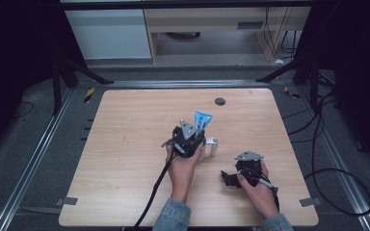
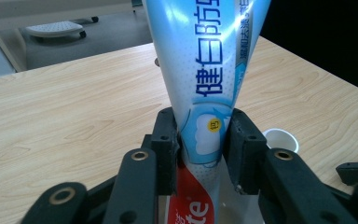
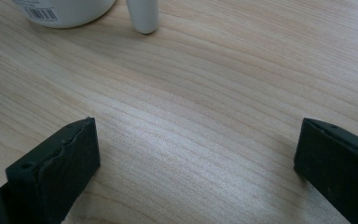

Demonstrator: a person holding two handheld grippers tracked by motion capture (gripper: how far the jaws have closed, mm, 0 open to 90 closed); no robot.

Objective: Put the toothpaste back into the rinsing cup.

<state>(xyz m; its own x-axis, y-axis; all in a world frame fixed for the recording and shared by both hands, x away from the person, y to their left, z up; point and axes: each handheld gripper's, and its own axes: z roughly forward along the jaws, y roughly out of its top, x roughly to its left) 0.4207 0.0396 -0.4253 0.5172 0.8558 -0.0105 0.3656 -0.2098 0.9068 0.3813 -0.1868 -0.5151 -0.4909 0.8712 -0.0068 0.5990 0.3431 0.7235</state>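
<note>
On table (image 1: 125,144): one toothpaste tube (image 2: 205,70), one white cup (image 2: 281,138), two grippers.

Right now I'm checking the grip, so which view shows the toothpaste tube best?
The left gripper view: the toothpaste tube stands close-up between the black jaws, print readable. The high view shows its blue end above the left gripper.

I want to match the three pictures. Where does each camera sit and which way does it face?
High view: above the person's side, looking forward and down on the table; forearms, both hands show.
Left gripper view: on the left gripper, along its jaws around a toothpaste tube.
Right gripper view: along open jaws, down at the tabletop.
Both gripper views share the white cap.
</note>
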